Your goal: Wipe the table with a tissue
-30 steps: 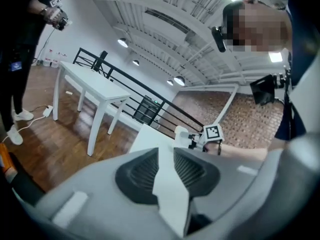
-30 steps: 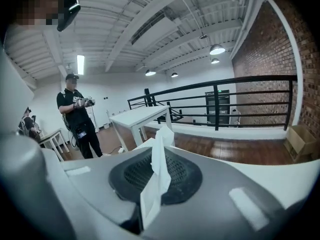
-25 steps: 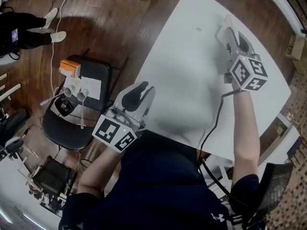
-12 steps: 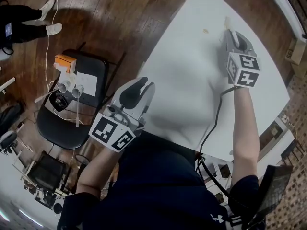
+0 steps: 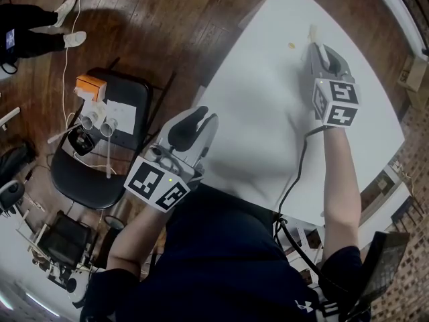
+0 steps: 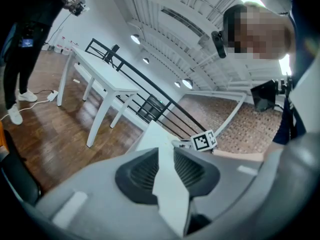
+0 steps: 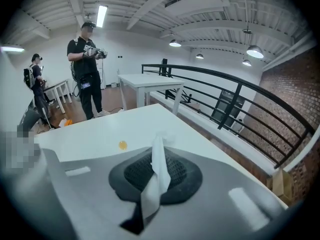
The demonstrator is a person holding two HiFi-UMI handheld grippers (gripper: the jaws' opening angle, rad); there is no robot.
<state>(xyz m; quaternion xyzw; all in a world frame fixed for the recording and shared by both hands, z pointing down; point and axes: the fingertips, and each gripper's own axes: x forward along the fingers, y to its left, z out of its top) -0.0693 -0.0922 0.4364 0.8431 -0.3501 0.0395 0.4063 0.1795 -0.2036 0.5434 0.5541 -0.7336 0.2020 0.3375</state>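
Note:
The white table (image 5: 261,113) carries a small yellow spot (image 5: 291,45) near its far side. My right gripper (image 5: 315,49) rests over the table just right of the spot, shut on a white tissue (image 5: 312,32) that sticks out past its tips. The right gripper view shows that tissue (image 7: 160,144) clamped between the dark pads of the right gripper (image 7: 157,176), with the spot (image 7: 122,145) ahead and to the left. My left gripper (image 5: 198,123) hovers at the table's near left edge. A white tissue piece (image 6: 172,189) sits in the left gripper (image 6: 167,159).
Left of the table stands a black chair (image 5: 107,126) loaded with an orange box and small items. A person (image 7: 87,74) holding grippers stands beyond the table, near another white table (image 7: 150,81). A black railing (image 7: 225,99) runs along the right. A cable (image 5: 298,173) trails from my right gripper.
My right gripper has slid with the tissue across the table toward the yellow spot. The left gripper has stayed at the table's near left edge.

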